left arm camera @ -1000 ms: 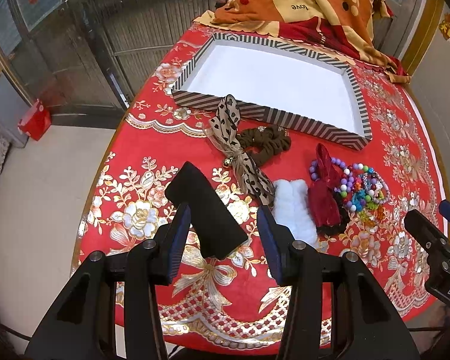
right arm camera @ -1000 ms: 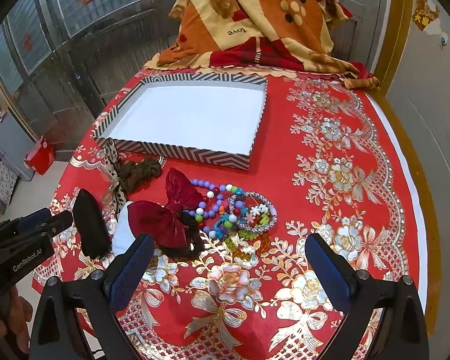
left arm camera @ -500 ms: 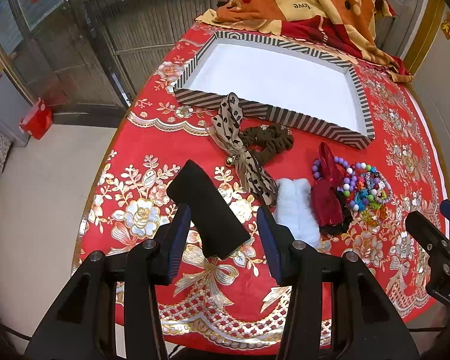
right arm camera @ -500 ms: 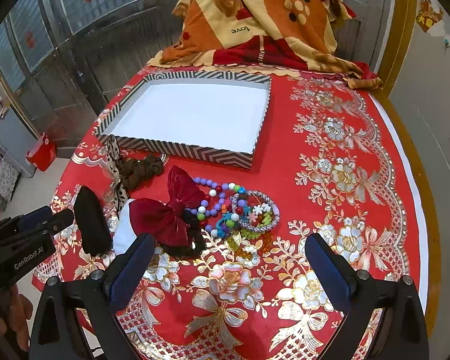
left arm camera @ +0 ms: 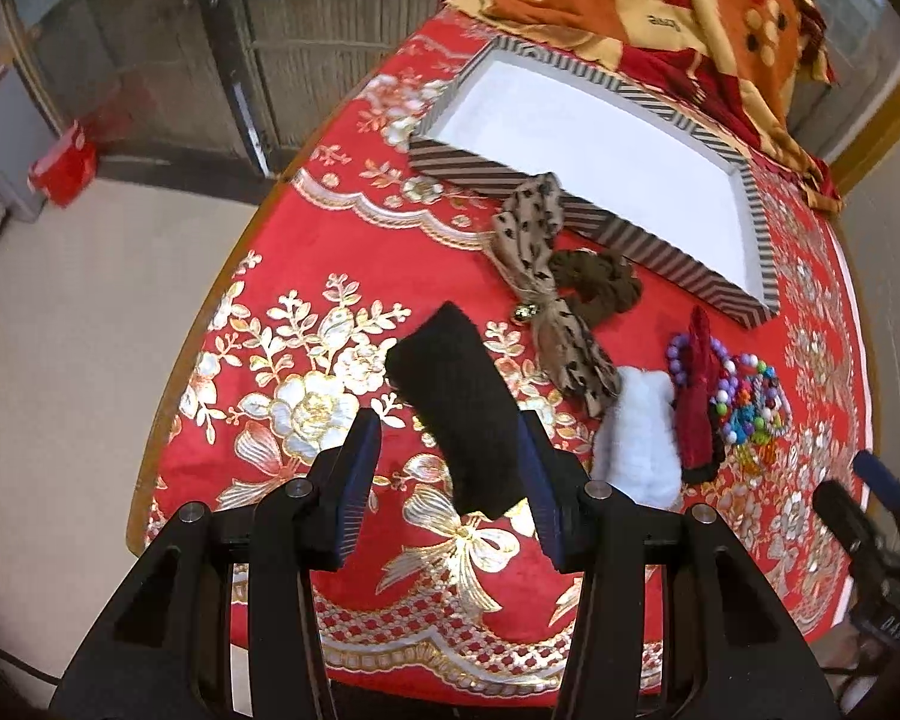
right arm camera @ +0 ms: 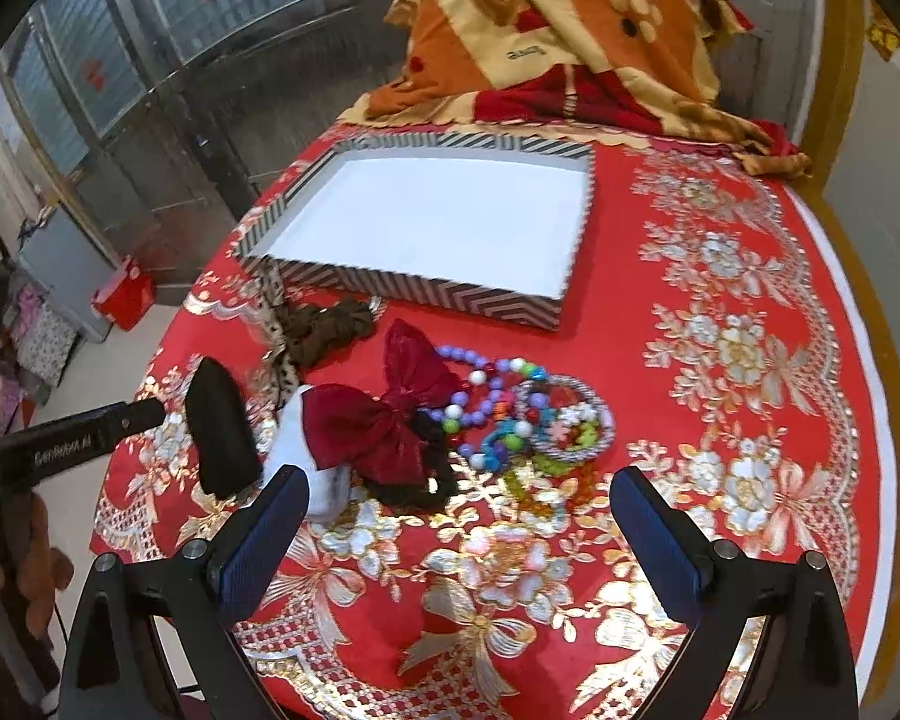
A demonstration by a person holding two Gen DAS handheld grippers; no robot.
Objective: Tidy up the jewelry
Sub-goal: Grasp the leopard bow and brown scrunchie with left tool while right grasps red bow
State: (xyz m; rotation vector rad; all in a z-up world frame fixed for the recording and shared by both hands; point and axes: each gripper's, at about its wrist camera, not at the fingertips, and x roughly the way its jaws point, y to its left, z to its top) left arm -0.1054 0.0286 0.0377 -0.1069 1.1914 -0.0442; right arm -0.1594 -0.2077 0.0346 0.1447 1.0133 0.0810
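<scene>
A black fabric hair piece point(left arm camera: 456, 408) lies on the red tablecloth with its near end between the fingers of my open left gripper point(left arm camera: 450, 426), close to the right finger; a gap shows on the left. To its right lie a spotted beige bow point(left arm camera: 540, 276), a brown scrunchie point(left arm camera: 600, 288), a white fluffy piece point(left arm camera: 636, 438), a dark red bow point(right arm camera: 378, 420) and beaded bracelets point(right arm camera: 528, 414). Beyond them stands the striped tray point(right arm camera: 402, 288) with a bare white floor. My right gripper point(right arm camera: 459, 480) hangs wide open above the cloth, just in front of the red bow, holding nothing.
A folded orange and red blanket point(right arm camera: 570, 42) covers the table's far end. The round table's edge point(left arm camera: 168, 408) curves close on the left, with pale floor and a red box point(left arm camera: 66, 162) below. A hand point(right arm camera: 24, 564) holds the left gripper's handle.
My left gripper has slid in and rolled a little, so the black piece now sits deeper between its fingers and nearer the right one. The right gripper has hardly moved.
</scene>
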